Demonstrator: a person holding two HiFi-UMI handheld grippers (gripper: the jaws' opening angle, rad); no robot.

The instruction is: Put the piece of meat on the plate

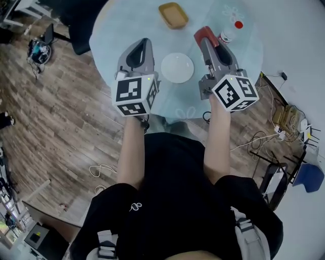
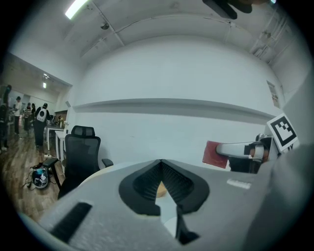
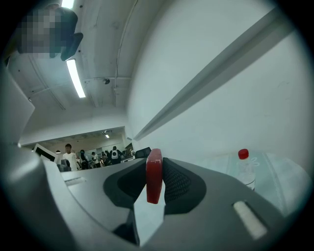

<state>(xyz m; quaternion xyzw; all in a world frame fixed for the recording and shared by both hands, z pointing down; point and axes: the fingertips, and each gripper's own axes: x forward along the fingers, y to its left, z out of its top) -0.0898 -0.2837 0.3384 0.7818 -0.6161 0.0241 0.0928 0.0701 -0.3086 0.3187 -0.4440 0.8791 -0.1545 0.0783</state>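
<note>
A flat red piece of meat (image 1: 207, 32) is clamped upright in my right gripper (image 1: 202, 42), above the round table (image 1: 119, 23) and right of the white plate (image 1: 177, 67). The right gripper view shows the meat (image 3: 153, 175) edge-on between the jaws of the right gripper (image 3: 154, 169). The plate is bare and lies between the two grippers. My left gripper (image 1: 144, 41) hovers left of the plate. In the left gripper view, the left gripper (image 2: 160, 164) has its jaws meeting at the tip with nothing in them, and the meat (image 2: 214, 154) shows at the right.
A shallow tan tray (image 1: 173, 14) sits at the table's far side. A clear bottle with a red cap (image 1: 231, 31) stands just right of the meat. A black office chair (image 1: 76, 30) is at the table's left. Cables (image 1: 284, 119) lie on the floor to the right.
</note>
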